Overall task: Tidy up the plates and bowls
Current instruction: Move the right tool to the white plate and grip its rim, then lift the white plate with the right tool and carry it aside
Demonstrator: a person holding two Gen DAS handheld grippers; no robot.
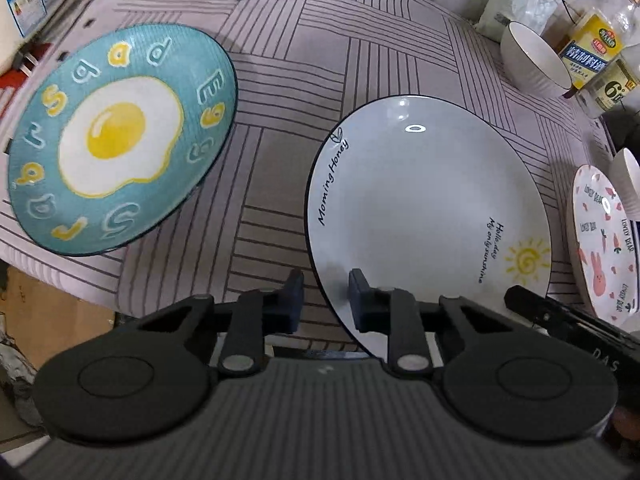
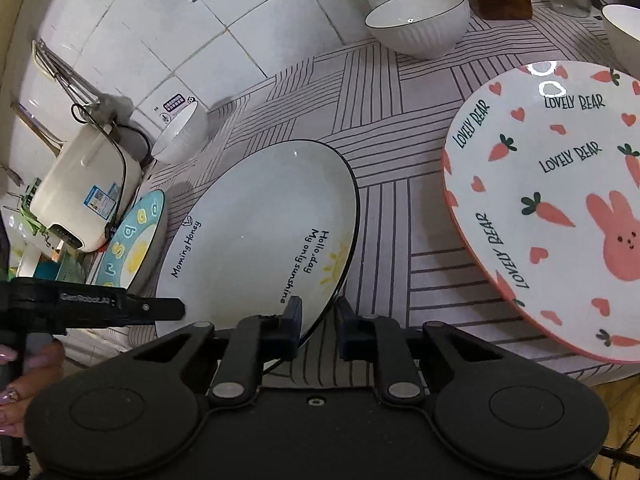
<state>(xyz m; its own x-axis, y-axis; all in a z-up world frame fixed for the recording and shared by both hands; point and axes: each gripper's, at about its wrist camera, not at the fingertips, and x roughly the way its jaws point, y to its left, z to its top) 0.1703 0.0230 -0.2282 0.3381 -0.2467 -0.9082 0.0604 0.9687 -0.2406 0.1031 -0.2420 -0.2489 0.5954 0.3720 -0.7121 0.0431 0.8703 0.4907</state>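
Plates are waiting: the white plate (image 1: 420,208) is lying at the table's (image 1: 280,80) near edge, both grippers straddling its rim. Left gripper (image 1: 326,292) and right gripper (image 2: 316,322) are gaping apart, clamping nothing. Glazed ceramic looks stiff, slippery, breakable; pinching the rim seems safest.

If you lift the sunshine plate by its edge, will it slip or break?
Probably slippery: the sunshine plate looks glossy, with glare on it. It seems stiff ceramic, so it could chip if dropped. Both grippers, left and right, straddle its rim.
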